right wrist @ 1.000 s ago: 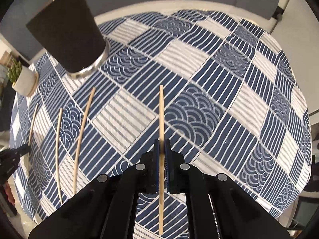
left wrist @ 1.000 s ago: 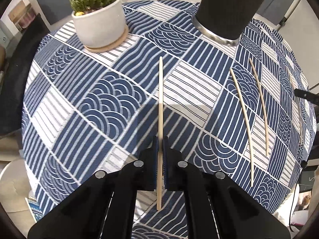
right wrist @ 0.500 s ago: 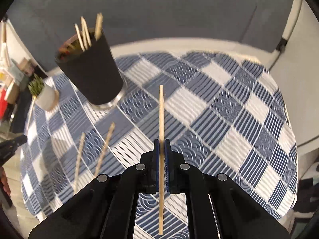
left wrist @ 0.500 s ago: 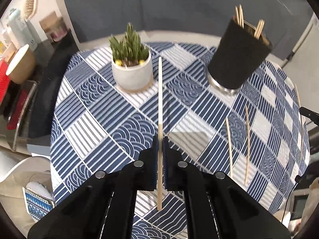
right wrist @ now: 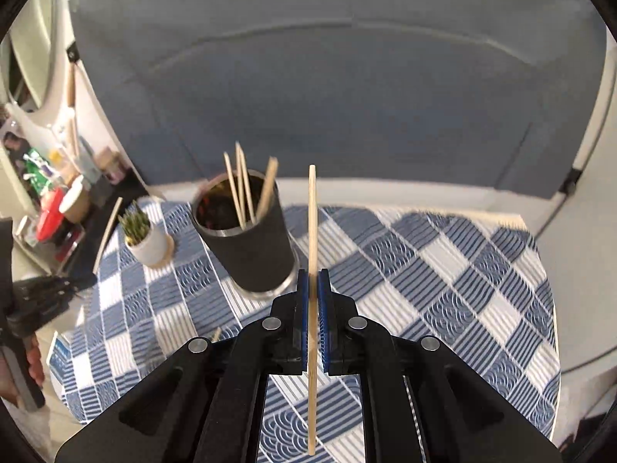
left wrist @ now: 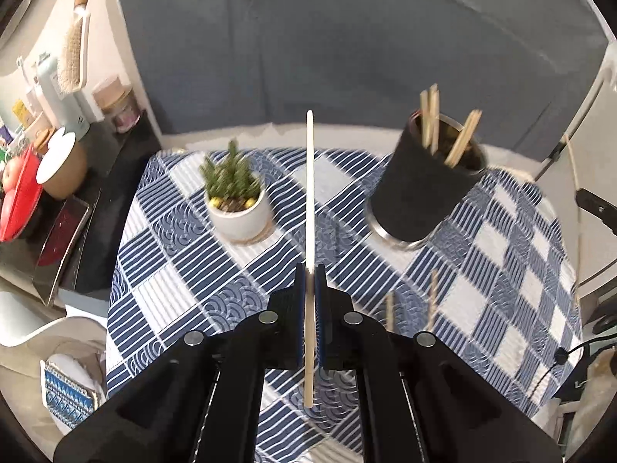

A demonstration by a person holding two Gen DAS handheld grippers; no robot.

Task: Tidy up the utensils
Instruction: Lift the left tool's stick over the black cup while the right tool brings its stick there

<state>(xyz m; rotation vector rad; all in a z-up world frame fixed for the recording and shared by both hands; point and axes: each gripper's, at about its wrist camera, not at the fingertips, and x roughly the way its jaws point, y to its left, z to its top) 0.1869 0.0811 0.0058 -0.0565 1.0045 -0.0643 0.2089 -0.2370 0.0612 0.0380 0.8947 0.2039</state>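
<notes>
Nearest, your left gripper (left wrist: 309, 281): jaws clamped on a chopstick (left wrist: 309, 193), held about a third up its length, tip pointing away over the cloth (left wrist: 162, 270); your right gripper (right wrist: 313, 289): likewise clenched on a second chopstick (right wrist: 312, 231), gripped near its middle. Both sticks clear of the table; step in hand, by my reading, is the carry to the holder, with the drop not yet made. Next on the cloth: two loose sticks (left wrist: 432, 301), blurred, lying just right of your left gripper, still to collect. Farther: holder (right wrist: 246, 247), a dark cup with a metal rim, upright, left of your right stick; inside it, about four sticks (right wrist: 241, 193) leaning against the wall, and something dark at the bottom that cannot be made out. Beside it, a plant (left wrist: 235, 200) in a white pot. Next move calls for bringing each tip over the open rim, tilting steeper, then releasing; mind the leaning sticks already in there.
</notes>
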